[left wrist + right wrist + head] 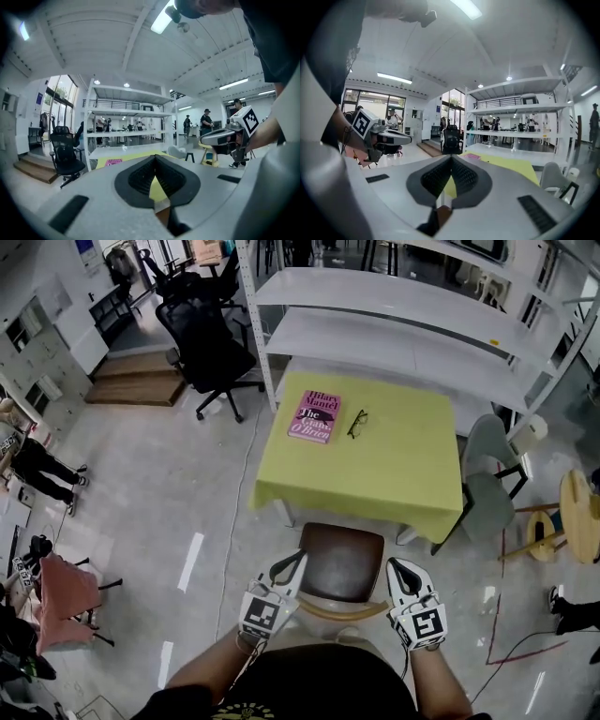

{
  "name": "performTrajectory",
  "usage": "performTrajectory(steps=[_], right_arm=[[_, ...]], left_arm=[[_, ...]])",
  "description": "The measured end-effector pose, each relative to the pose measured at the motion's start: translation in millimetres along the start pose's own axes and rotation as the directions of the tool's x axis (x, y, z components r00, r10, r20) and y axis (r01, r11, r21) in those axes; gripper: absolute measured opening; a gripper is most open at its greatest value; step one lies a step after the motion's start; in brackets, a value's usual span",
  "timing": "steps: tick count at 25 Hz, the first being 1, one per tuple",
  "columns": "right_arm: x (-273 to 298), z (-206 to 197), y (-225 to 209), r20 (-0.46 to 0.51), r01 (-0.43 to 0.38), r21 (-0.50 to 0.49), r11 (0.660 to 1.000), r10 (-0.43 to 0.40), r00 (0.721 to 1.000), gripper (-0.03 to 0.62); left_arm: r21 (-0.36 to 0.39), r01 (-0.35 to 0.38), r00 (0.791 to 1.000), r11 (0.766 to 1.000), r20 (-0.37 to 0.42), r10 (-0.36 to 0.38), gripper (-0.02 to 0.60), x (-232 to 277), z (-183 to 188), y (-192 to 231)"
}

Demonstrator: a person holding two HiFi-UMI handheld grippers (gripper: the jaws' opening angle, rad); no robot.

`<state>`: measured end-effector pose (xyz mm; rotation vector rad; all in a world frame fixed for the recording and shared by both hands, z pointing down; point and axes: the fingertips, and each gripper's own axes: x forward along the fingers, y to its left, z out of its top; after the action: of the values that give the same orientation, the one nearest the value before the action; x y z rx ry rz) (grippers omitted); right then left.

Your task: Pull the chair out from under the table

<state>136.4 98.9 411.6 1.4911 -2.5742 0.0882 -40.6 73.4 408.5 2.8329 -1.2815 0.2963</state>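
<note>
Brown chair [340, 562], yellow-green table [375, 470]

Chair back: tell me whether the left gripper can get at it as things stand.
Probably yes. The left gripper hangs by the left end of the chair back with nothing between them, but its jaws are shut and must open to grip.

A: Chair [340, 562] seat?
B: Brown, smooth, semi-gloss, leather-like. Back rail looks like pale wood.
A: Counter [394, 474]?
B: Covered in yellow-green cloth, matt.
A: Floor [187, 493]?
B: Grey, polished, reflective. Shelving [394, 343] appears to be white painted metal.
</note>
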Motion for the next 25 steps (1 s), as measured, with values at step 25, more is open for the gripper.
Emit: performTrajectory(steps=[25], right_arm=[[-41,43,-24,0.116,0.011,-0.039,0.999,-0.006,0.993,0.011]], left_arm=[[0.035,-0.211,0.971,0.977,0.125,0.205,0.009,-23,86,1]])
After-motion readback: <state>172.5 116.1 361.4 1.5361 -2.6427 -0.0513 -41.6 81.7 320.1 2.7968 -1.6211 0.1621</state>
